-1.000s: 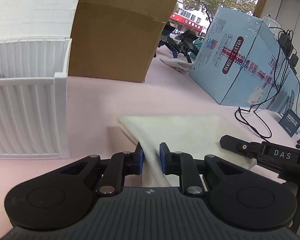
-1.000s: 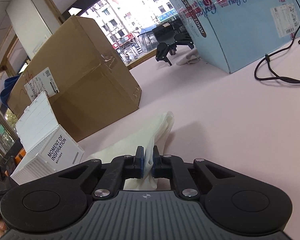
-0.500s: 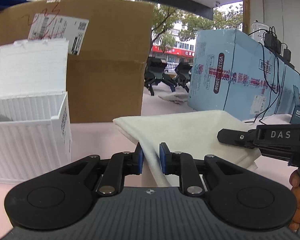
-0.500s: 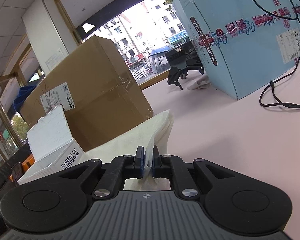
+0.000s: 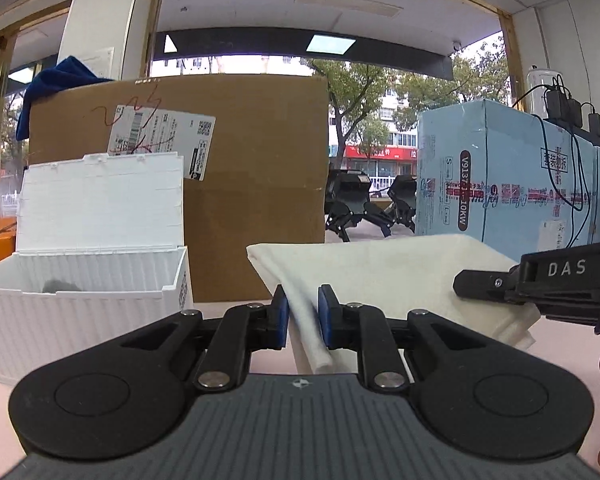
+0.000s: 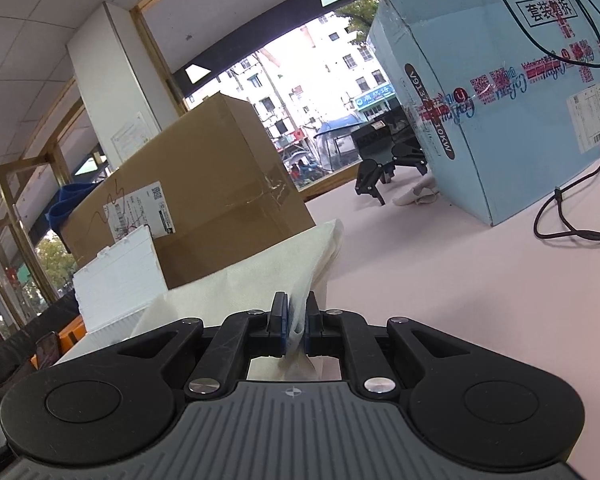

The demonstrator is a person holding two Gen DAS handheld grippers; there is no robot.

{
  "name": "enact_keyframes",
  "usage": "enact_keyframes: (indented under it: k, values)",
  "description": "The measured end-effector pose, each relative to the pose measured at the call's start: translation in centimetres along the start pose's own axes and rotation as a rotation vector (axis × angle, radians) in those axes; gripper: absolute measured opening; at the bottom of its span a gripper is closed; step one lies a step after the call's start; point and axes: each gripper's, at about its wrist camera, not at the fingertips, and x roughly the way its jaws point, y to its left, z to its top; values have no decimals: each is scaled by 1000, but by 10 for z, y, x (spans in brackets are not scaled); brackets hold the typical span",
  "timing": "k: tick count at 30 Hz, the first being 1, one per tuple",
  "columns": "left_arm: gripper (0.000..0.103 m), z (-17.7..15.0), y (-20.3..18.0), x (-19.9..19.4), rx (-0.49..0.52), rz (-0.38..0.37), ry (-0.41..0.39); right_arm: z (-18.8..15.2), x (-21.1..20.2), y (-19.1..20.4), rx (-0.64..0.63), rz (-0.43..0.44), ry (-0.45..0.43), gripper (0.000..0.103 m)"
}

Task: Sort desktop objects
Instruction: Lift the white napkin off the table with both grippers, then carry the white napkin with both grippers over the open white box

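Above pink desk, left claw and right claw each pinch white cloth.

You can read "DAS" in white letters on the right gripper. The blue box says "10KW" on its dark strip.

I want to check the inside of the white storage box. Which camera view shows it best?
The left wrist view: the white storage box stands with its lid up, its opening facing the camera, something dark inside. In the right wrist view the box is mostly hidden behind the white cloth; its inside cannot be seen.
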Motion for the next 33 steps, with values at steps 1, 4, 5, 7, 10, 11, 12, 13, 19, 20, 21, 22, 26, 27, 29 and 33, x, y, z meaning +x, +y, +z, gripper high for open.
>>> enact_keyframes:
  k: [1, 4, 5, 7, 10, 11, 12, 13, 19, 20, 21, 22, 26, 27, 29, 33]
  values:
    - [14, 1, 4, 1, -9, -3, 21, -1, 0, 3, -4, 15, -1, 7]
    - [14, 9, 19, -1, -67, -7, 54, -4, 0, 16, -44, 48, 1, 7]
    - [14, 14, 26, -1, -93, -17, 71, -5, 0, 21, -63, 52, 0, 7]
    - [14, 27, 41, -3, -148, -47, 113, -4, -1, 34, -99, 57, -12, 7]
    - [14, 52, 70, -4, -237, -90, 171, 5, -7, 57, -110, 94, -66, 7]
    - [14, 62, 81, -5, -261, -96, 187, 9, -7, 67, -111, 118, -77, 7]
    - [14, 71, 92, -6, -283, -104, 202, 13, -6, 78, -116, 128, -89, 7]
    - [14, 79, 103, -7, -301, -108, 216, 16, -4, 91, -128, 138, -96, 7]
    - [15, 118, 162, -13, -234, -146, 276, 40, 24, 184, -149, 258, -147, 7]
    - [15, 120, 169, -16, -192, -139, 269, 43, 30, 201, -141, 291, -158, 7]
    - [16, 123, 178, -19, -174, -117, 248, 45, 35, 214, -131, 322, -165, 7]
    - [16, 125, 188, -23, -178, -90, 227, 46, 41, 227, -119, 352, -171, 7]
    - [16, 135, 224, -32, -242, -14, 198, 40, 68, 259, -63, 422, -168, 7]
    - [16, 136, 228, -34, -236, 8, 189, 37, 73, 262, -53, 429, -166, 7]
    - [16, 138, 235, -37, -223, 52, 171, 31, 83, 262, -28, 436, -156, 7]
    - [16, 138, 242, -33, -197, 89, 172, 31, 100, 248, -6, 384, -76, 6]
